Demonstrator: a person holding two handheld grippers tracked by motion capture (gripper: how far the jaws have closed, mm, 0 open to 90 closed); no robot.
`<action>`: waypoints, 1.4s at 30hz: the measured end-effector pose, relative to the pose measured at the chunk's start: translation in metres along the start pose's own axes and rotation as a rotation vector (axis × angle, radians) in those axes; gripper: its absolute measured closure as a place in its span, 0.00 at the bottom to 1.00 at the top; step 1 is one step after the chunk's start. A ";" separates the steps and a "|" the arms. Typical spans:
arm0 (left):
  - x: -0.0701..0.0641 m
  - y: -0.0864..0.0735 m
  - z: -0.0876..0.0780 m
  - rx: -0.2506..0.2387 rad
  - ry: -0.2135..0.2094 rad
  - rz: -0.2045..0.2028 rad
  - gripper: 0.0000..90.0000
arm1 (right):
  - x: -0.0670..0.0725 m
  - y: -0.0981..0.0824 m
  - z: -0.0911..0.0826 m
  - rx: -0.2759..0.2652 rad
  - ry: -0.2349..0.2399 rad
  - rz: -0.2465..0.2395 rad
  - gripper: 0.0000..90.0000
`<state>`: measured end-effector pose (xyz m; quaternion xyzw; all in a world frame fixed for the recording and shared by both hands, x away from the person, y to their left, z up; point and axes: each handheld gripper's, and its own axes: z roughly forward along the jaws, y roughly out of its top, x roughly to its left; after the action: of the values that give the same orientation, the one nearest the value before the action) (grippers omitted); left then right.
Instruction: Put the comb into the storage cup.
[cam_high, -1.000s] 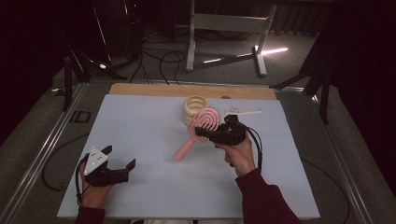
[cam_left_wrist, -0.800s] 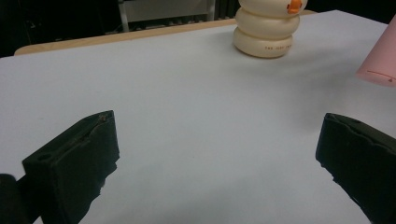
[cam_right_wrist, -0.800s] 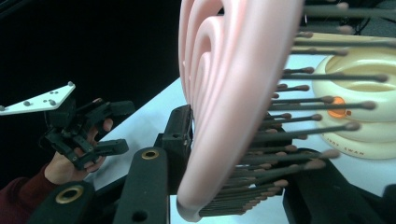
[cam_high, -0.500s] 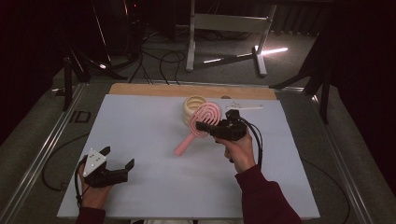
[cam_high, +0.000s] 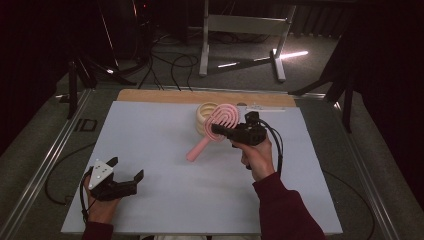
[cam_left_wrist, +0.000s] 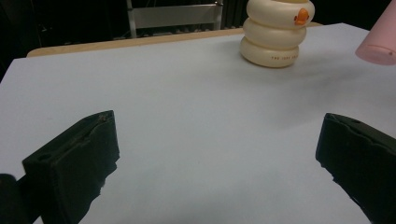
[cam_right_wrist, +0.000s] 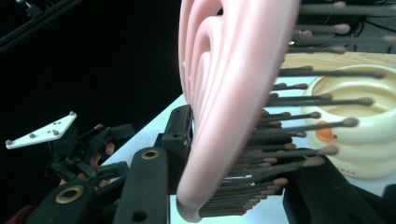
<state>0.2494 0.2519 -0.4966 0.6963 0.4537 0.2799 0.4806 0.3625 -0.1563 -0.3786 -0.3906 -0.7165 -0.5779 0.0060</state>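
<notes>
Thing in hand: a pink hairbrush (cam_high: 214, 128), just right of centre in the high view, lifted off the tabletop (cam_high: 150, 145), handle slanting down toward lower left.
Right gripper (cam_high: 220, 131): clamped on the brush head; in the right gripper view one jaw backs the pink shell (cam_right_wrist: 224, 93) and the other presses on the bristle side.
Left gripper (cam_high: 125, 172): jaws spread wide, nothing between them, resting at lower left.
Nearby: a cream ringed cup (cam_high: 205, 116) with a small duck mark, just behind the brush head.
Handling: probably light, stiff plastic with a smooth, somewhat slippery back; the bristles give, so the grip could creep.
Best hold: likely the head's base or the handle neck.
</notes>
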 end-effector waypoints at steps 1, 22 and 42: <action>0.000 0.000 0.000 -0.002 -0.003 -0.003 0.00 | 0.000 0.001 0.000 -0.002 -0.001 0.002 0.71; 0.004 0.001 -0.003 -0.015 -0.006 -0.033 0.00 | -0.005 0.025 -0.003 -0.029 -0.042 -0.017 0.71; 0.006 0.002 -0.004 -0.007 0.030 -0.038 0.00 | -0.016 0.045 -0.004 -0.059 -0.090 -0.011 0.71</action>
<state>0.2499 0.2587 -0.4936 0.6815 0.4732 0.2826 0.4814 0.3971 -0.1670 -0.3479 -0.4121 -0.7008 -0.5808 -0.0410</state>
